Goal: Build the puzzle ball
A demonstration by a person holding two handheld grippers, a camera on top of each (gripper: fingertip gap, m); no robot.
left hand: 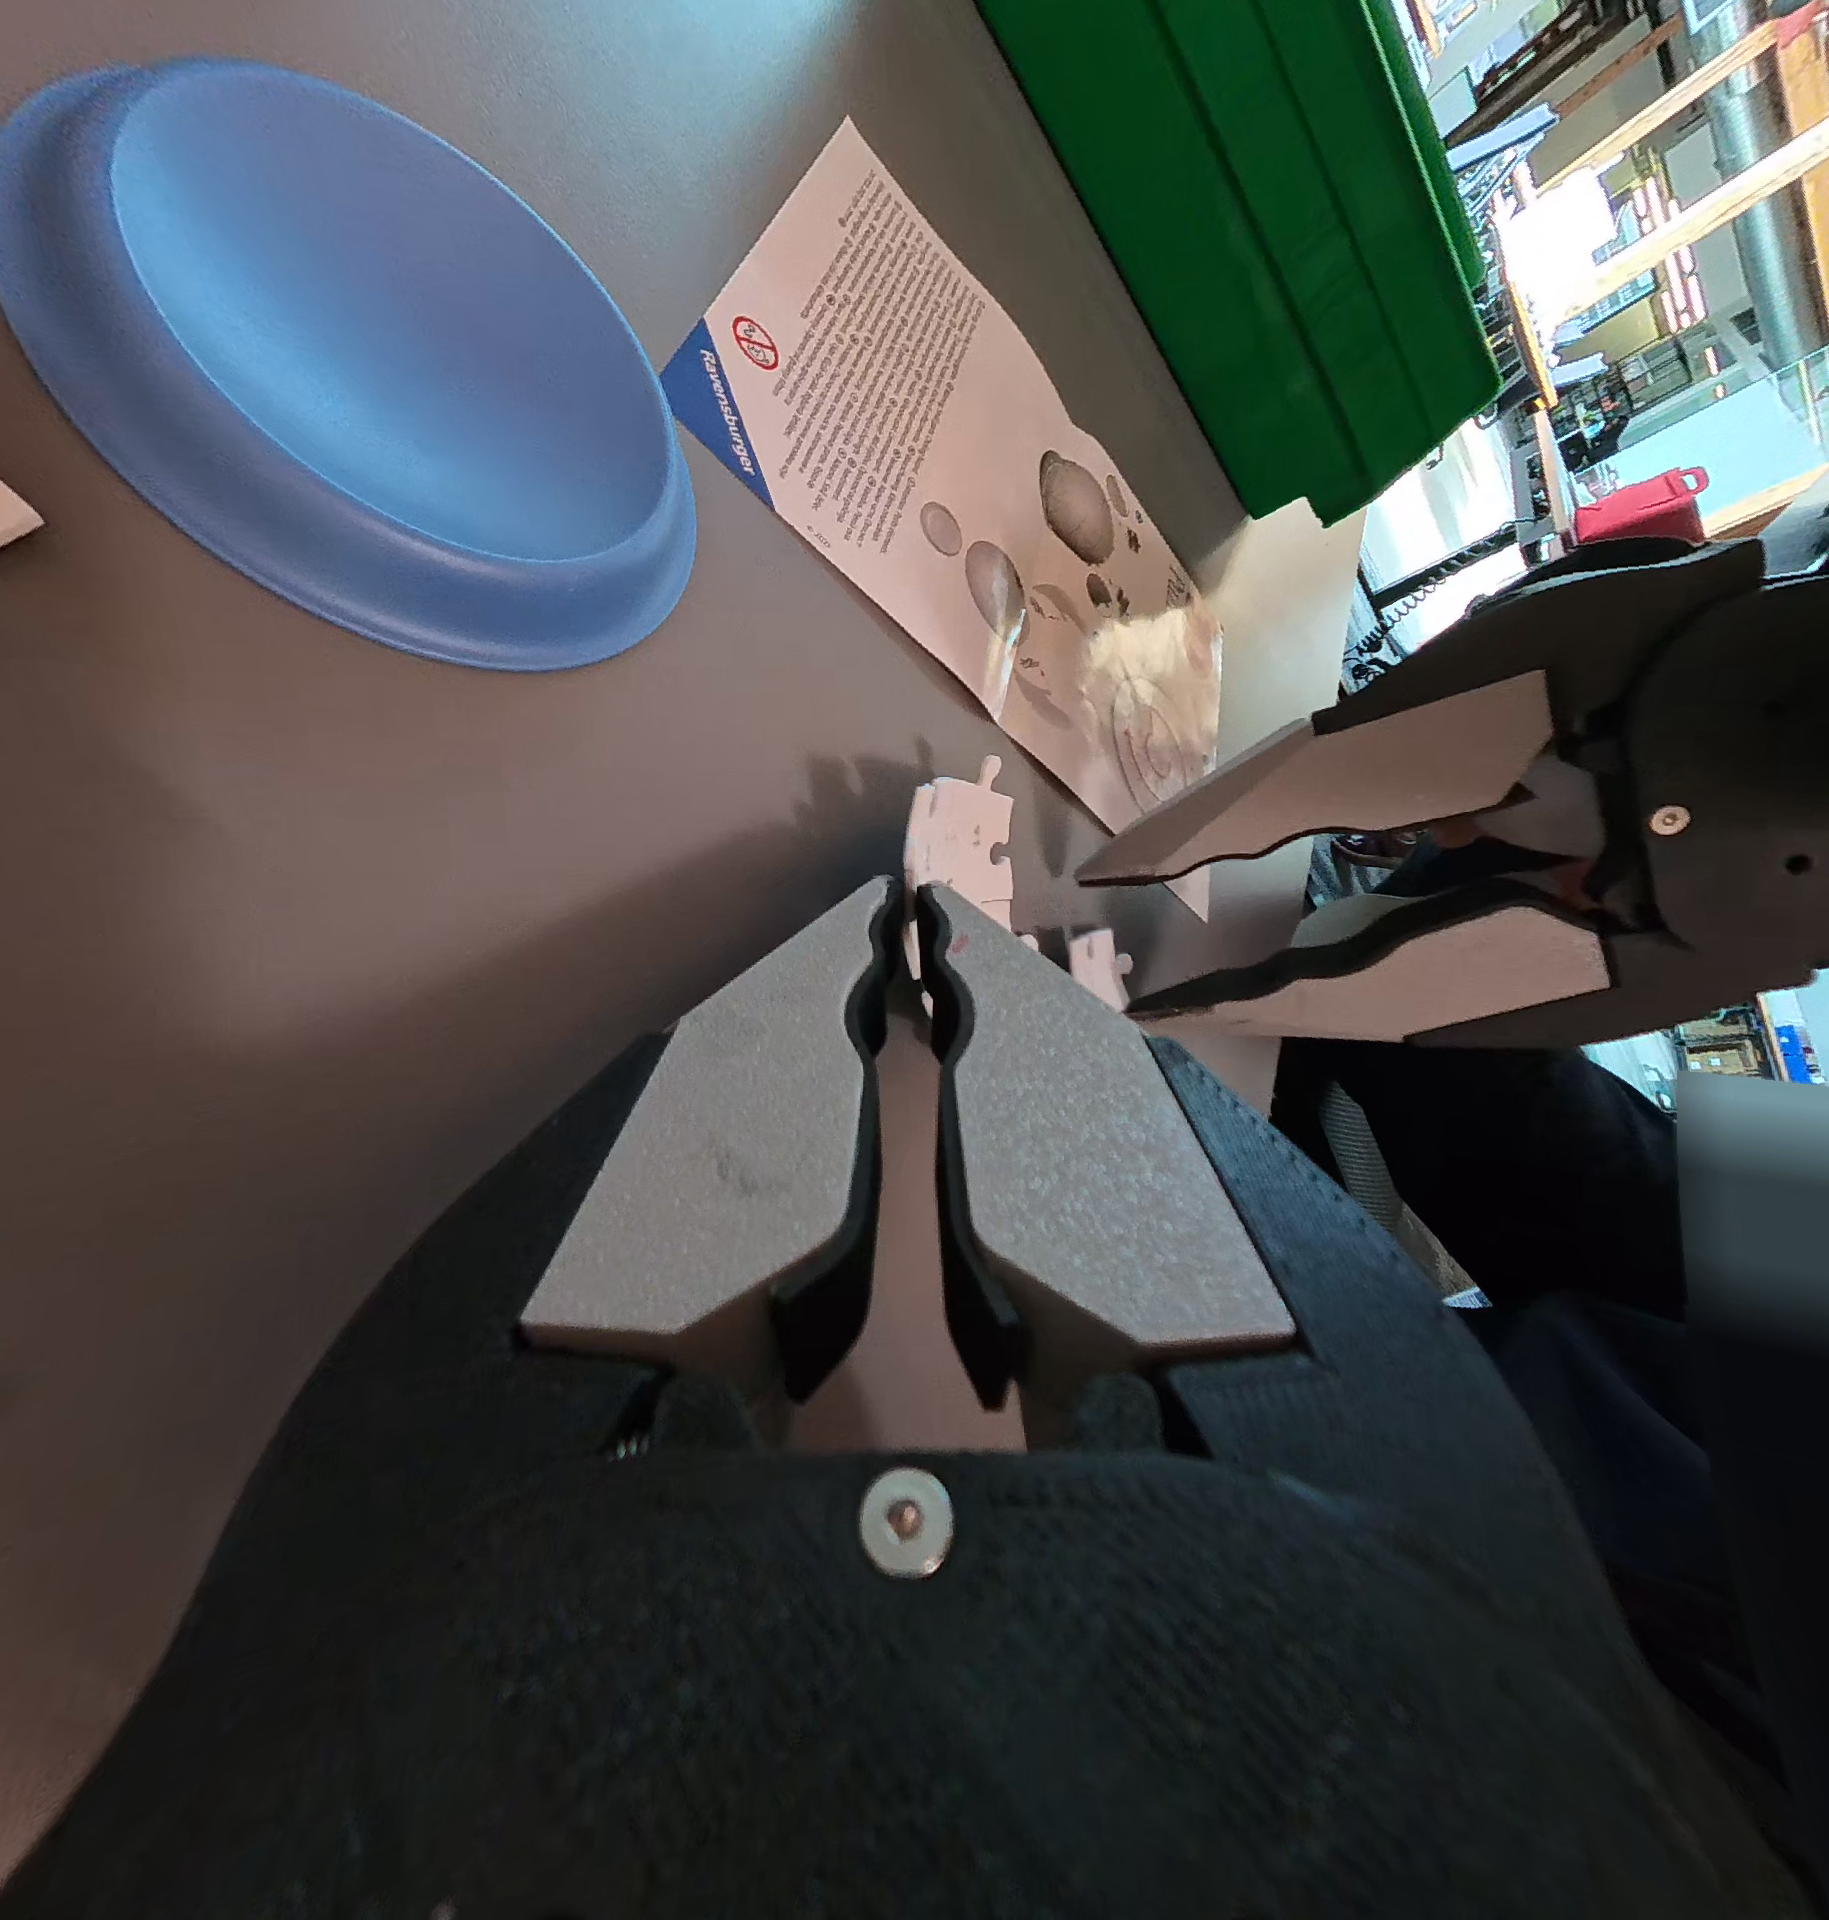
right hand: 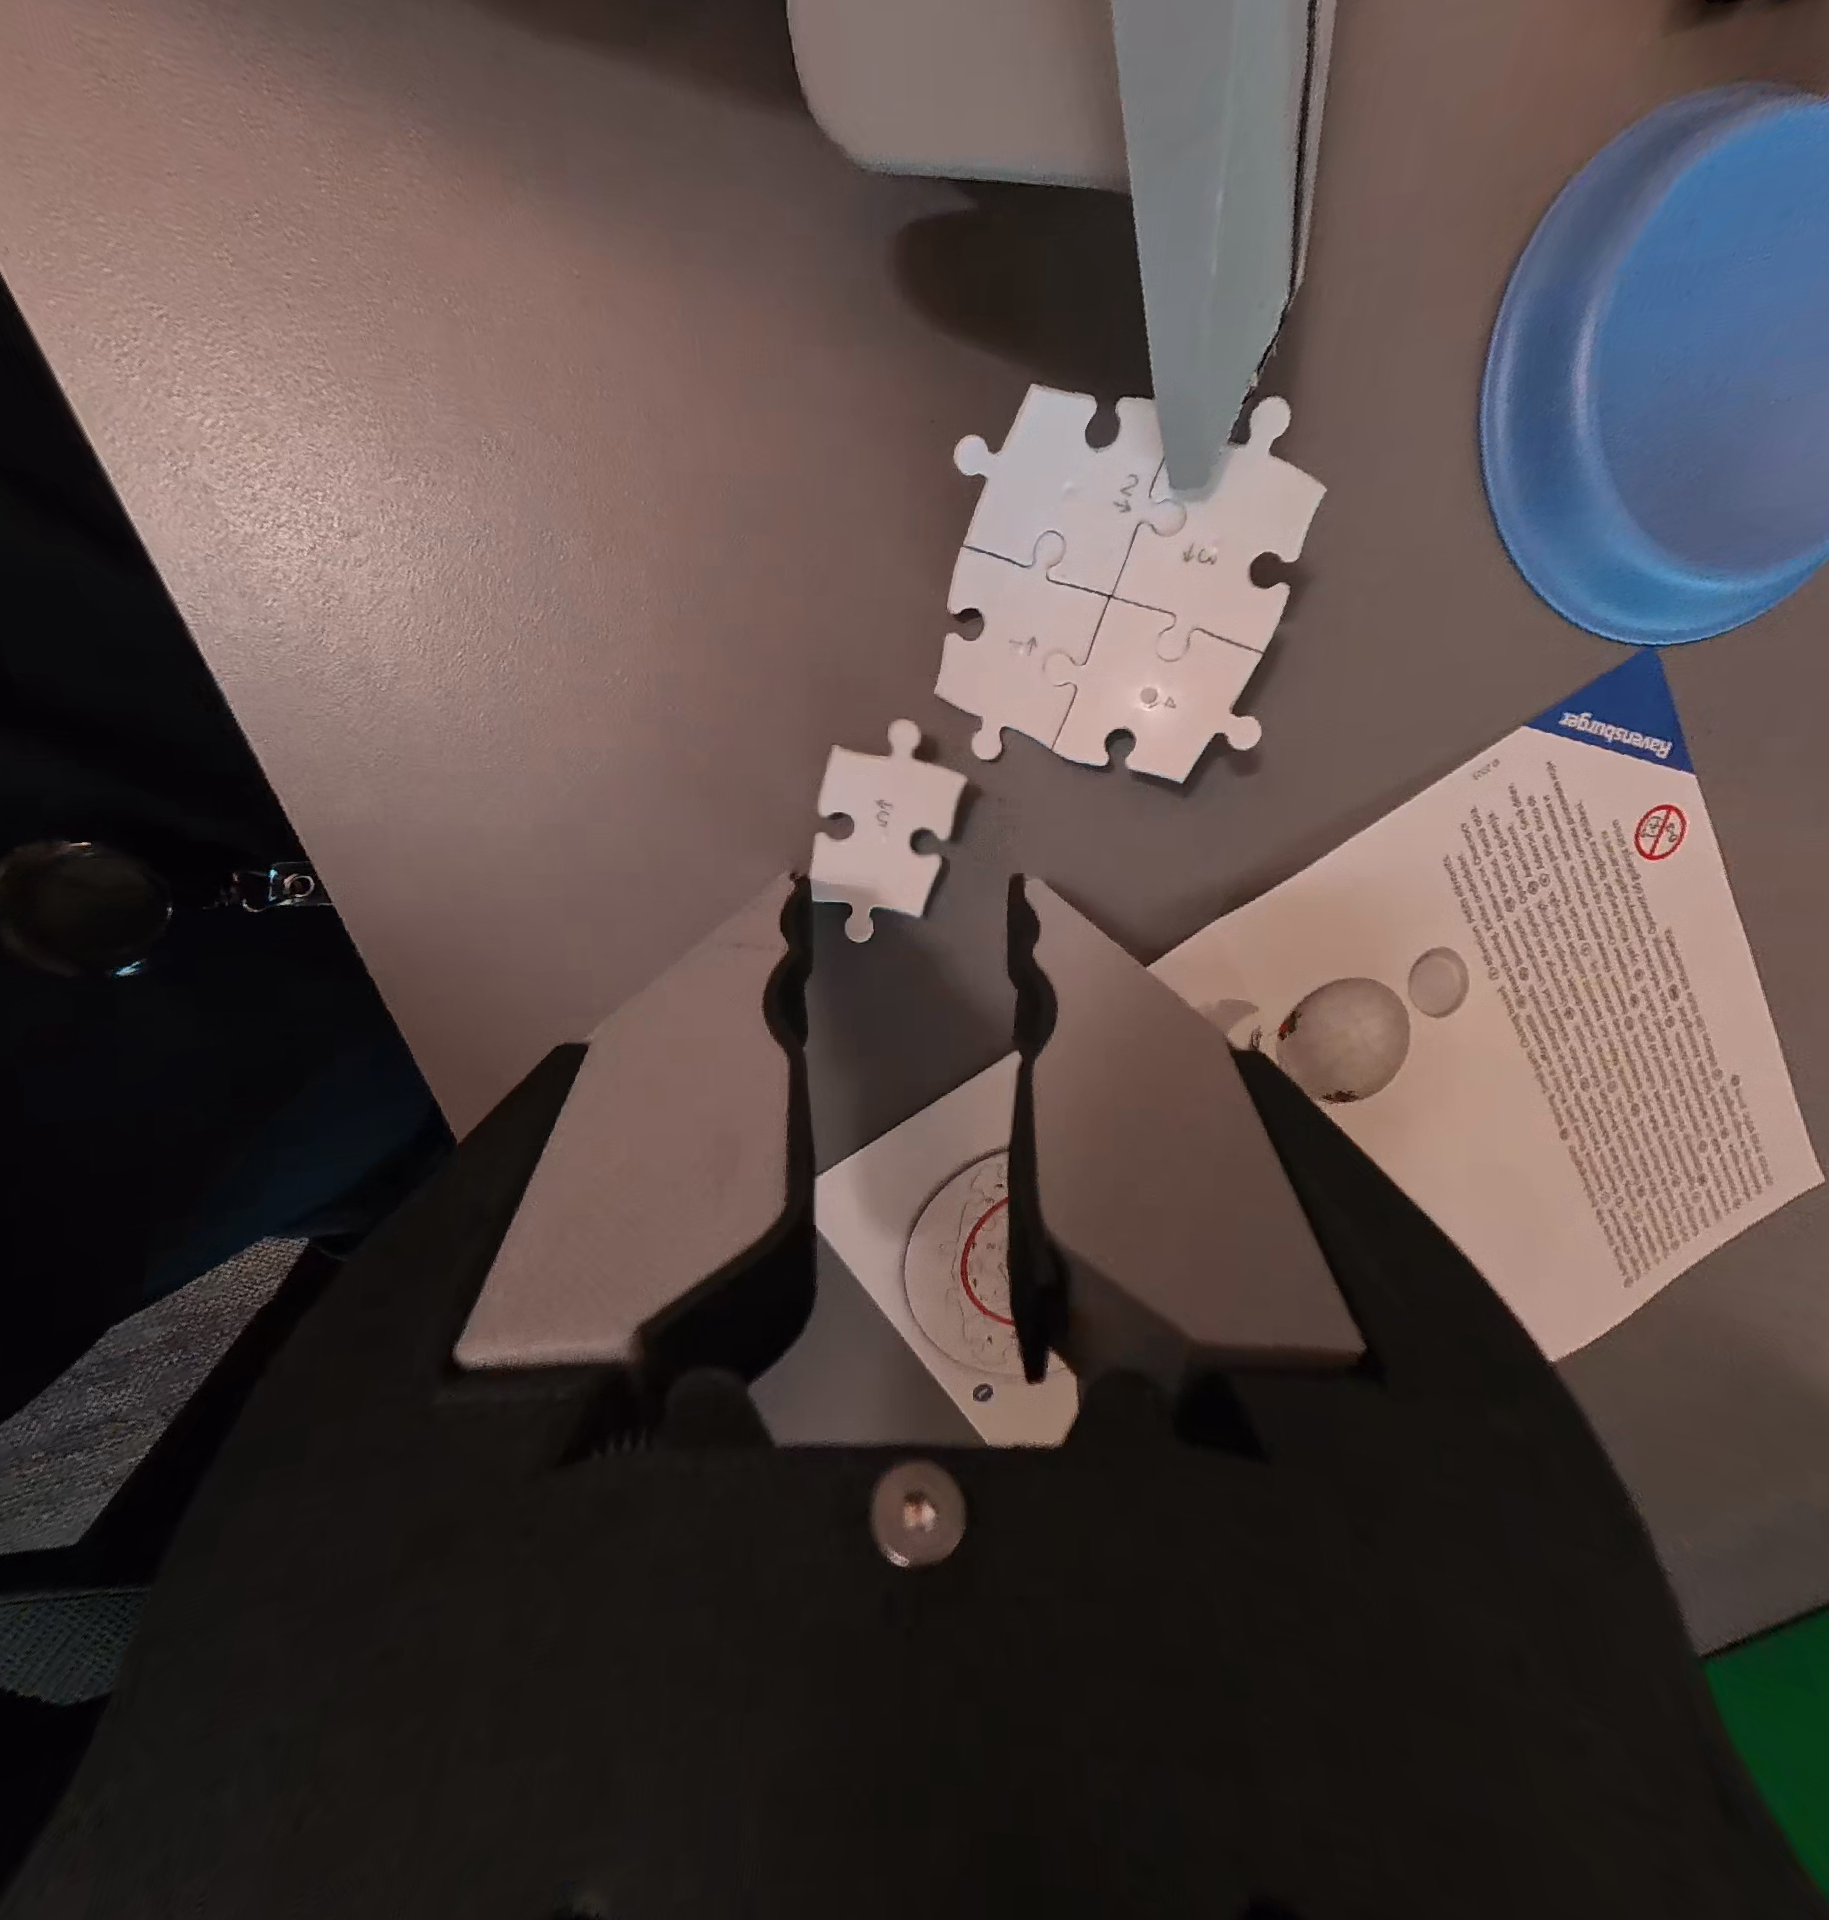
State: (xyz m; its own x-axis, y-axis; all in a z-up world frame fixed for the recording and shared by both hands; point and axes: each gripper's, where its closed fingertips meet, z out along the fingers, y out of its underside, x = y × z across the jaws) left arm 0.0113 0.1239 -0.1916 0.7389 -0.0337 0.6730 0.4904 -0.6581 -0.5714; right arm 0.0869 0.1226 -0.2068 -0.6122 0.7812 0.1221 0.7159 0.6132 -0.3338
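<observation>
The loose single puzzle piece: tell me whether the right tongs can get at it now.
Probably yes. The right tongs are open just short of the loose piece, which lies flat, apart from the joined pieces, with nothing between.

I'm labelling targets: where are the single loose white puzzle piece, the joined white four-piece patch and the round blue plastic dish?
single loose white puzzle piece (right hand: 886, 831), right wrist view, its centre.
joined white four-piece patch (right hand: 1102, 613), right wrist view, middle seam.
round blue plastic dish (left hand: 370, 364), left wrist view, inner floor.
</observation>
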